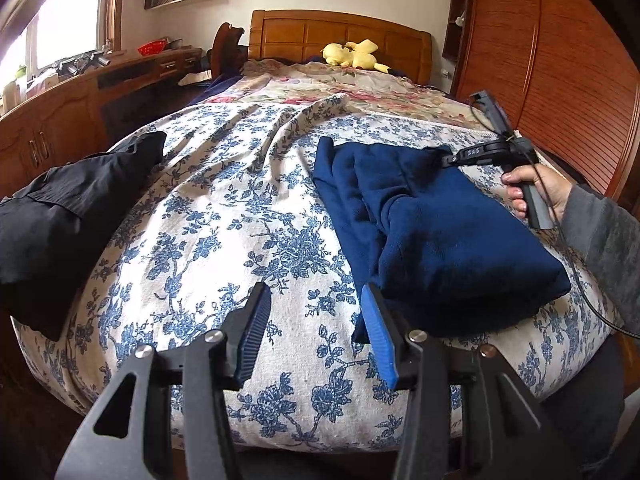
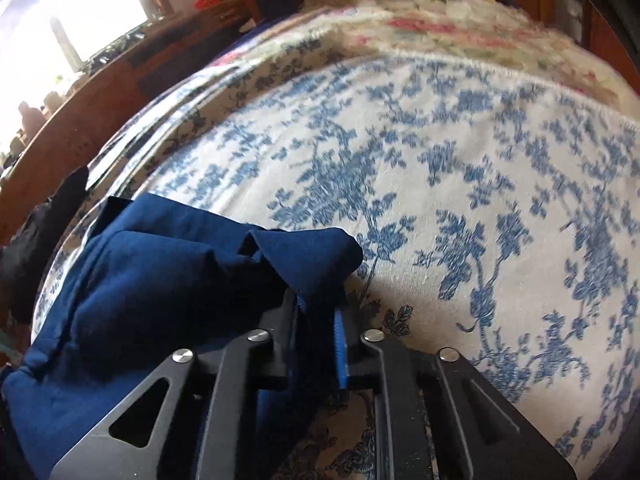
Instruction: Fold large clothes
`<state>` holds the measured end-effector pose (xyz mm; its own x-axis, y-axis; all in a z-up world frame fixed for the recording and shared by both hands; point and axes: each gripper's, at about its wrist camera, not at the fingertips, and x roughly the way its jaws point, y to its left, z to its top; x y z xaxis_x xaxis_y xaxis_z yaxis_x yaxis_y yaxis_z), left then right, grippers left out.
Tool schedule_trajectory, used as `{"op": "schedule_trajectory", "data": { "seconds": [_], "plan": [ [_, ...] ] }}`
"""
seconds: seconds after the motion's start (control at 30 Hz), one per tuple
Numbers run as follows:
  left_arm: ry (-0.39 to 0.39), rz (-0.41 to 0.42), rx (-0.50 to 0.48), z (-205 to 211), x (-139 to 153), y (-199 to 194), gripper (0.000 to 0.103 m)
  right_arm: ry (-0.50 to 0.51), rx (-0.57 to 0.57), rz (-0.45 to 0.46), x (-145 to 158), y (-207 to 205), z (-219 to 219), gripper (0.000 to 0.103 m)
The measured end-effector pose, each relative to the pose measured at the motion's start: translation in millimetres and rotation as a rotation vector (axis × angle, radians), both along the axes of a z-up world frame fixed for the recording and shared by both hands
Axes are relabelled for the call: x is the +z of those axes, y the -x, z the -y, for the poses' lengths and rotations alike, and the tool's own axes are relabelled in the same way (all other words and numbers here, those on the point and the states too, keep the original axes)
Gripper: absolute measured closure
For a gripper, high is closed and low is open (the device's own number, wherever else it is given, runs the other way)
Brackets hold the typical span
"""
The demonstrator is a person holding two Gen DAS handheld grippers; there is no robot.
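Both tongs are over a bed. Left tongs [image 1: 316, 320] hang with their jaws apart and nothing between them. One blue pad [image 1: 380, 336] sits just beside the near corner of the blue garment [image 1: 440, 216], but it does not pinch it.

Right tongs [image 2: 316, 312] are clenched on a bunch of the blue garment [image 2: 168, 272]. The dark blue cloth fills the thin gap between the jaws, and folds of it puff up just past the tips. In the left wrist view, these tongs [image 1: 444, 159] reach onto the far right corner of the garment, and a hand [image 1: 532, 188] in a grey sleeve [image 1: 604, 240] holds the handle.

The blue garment lies folded on the right side of the bed, on a white bedspread with blue flowers [image 1: 240, 208]. It looks thick and soft, with long folds on its left part.

A black garment [image 1: 60, 216] lies on the left edge of the bed, well apart from the blue one.

At the far end of the bed, a yellow plush toy [image 1: 354, 55] rests near the wooden headboard [image 1: 304, 34]. A wooden wardrobe [image 1: 560, 60] stands on the right.
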<state>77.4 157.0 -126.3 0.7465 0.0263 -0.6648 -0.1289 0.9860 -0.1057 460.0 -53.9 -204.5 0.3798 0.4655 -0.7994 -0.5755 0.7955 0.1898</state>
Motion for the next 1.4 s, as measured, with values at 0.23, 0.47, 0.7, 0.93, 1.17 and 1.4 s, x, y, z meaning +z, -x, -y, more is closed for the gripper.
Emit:
{"op": "schedule_trajectory", "data": {
  "seconds": [0.23,0.47,0.7,0.93,1.17,1.4],
  "plan": [
    [0.012,0.003,-0.010,0,-2,5,0.057,0.009,0.021,0.097,29,22,17,0.095],
    [0.053,0.001,-0.059,8,-8,-2,0.057,0.072,0.003,0.119,41,35,52,0.095],
    [0.063,-0.030,-0.077,10,-20,-26,0.057,0.079,-0.037,0.072,15,23,49,0.089],
    [0.076,-0.044,-0.087,11,-28,-37,0.057,0.084,-0.065,0.044,-6,12,46,0.070],
    [0.079,-0.042,-0.095,14,-26,-37,0.057,0.030,-0.117,-0.005,-16,1,57,0.046],
    [0.125,-0.061,-0.096,14,-35,-40,0.057,-0.036,-0.109,-0.048,-16,3,56,0.062]
  ]
}}
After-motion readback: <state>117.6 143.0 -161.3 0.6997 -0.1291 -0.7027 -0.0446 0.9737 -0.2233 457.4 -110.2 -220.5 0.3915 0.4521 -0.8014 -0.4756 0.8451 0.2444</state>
